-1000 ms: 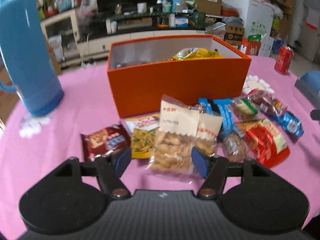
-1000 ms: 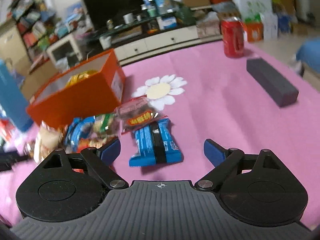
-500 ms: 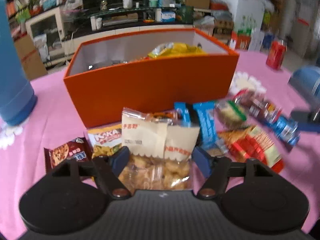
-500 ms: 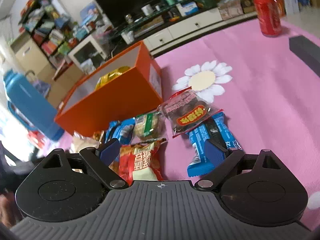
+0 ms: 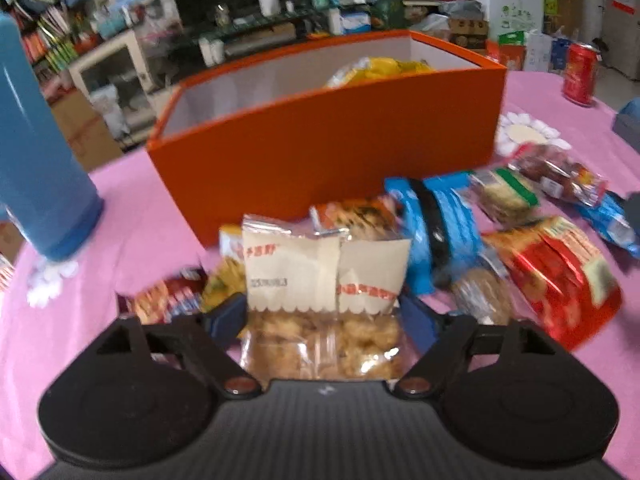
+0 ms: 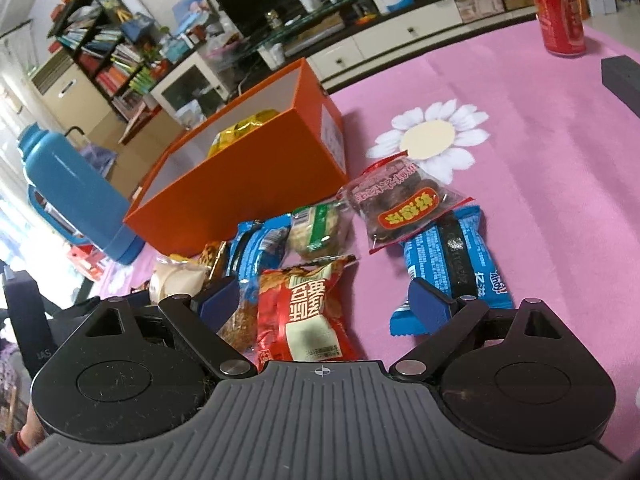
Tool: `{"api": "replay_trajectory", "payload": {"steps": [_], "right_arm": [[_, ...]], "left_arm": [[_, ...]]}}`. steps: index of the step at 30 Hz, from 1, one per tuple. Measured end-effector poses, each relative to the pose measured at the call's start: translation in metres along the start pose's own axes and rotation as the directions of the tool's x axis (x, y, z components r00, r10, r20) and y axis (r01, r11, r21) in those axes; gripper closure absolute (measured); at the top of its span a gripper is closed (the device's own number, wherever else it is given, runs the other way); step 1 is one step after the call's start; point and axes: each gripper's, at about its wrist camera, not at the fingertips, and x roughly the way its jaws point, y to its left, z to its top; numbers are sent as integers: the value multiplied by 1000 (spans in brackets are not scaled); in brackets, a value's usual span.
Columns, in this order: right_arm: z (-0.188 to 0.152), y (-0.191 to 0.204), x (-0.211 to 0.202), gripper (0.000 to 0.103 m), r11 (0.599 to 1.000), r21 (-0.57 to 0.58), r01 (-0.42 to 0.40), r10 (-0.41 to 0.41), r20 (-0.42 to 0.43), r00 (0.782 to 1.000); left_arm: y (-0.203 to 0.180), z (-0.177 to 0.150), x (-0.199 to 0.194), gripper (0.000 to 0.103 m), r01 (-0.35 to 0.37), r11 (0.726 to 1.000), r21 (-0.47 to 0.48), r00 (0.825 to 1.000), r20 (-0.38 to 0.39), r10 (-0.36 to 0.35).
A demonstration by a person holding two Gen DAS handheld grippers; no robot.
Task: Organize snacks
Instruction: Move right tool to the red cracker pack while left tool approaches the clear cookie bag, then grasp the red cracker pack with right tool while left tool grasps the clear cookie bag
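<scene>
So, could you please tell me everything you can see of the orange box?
The orange box is a long, open-topped rectangular carton, seemingly cardboard, bright orange outside and pale white inside. It stands upright on the pink tablecloth, behind the row of loose snack packets. A yellow packet lies inside near one end. A white label shows on its short end. Neither claw touches it.

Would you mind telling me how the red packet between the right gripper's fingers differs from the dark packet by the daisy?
The red packet is opaque foil; the dark packet is clear, showing dark contents. The red packet lies between the right gripper fingers; the dark packet lies farther off, overlapping a blue packet. Both lie flat on the pink cloth.
</scene>
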Motion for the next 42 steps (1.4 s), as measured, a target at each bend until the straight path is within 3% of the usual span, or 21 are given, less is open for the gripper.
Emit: {"api": "replay_trajectory", "payload": {"steps": [3,7,12,17,23,27,37,42], "right_arm": [[0,-2,1,21,1000,1,-1,1,-9,1000],[-1,-2,1,21,1000,-14,-2,2,-30,1000],[-12,16,-4,21,990,-135,-27,20,-54,998],[-27,44,3,21,955,-297,-6,-15,-69,998],[-25,50,27,21,948,-315,38,-64,-74,995],[-28,63,44,21,916,-384,118,-153,-62,986],[-29,56,56,21,925,-361,117,-159,-89,983],[-29,57,60,21,921,-369,124,-162,-75,984]], "left_arm": [[4,-17,-10,24,60,998,4,997,-44,-60],[8,-38,-29,24,67,997,36,996,-56,-65],[16,-64,-50,17,90,995,42,995,-51,-88],[27,-61,-51,16,117,993,-7,993,-27,-117],[27,-58,-48,14,121,992,-17,992,-30,-122],[27,-63,-42,14,127,992,12,991,-48,-126],[27,-62,-33,14,97,995,-4,993,-61,-97],[29,-59,-28,14,116,993,-38,991,-63,-118]]}}
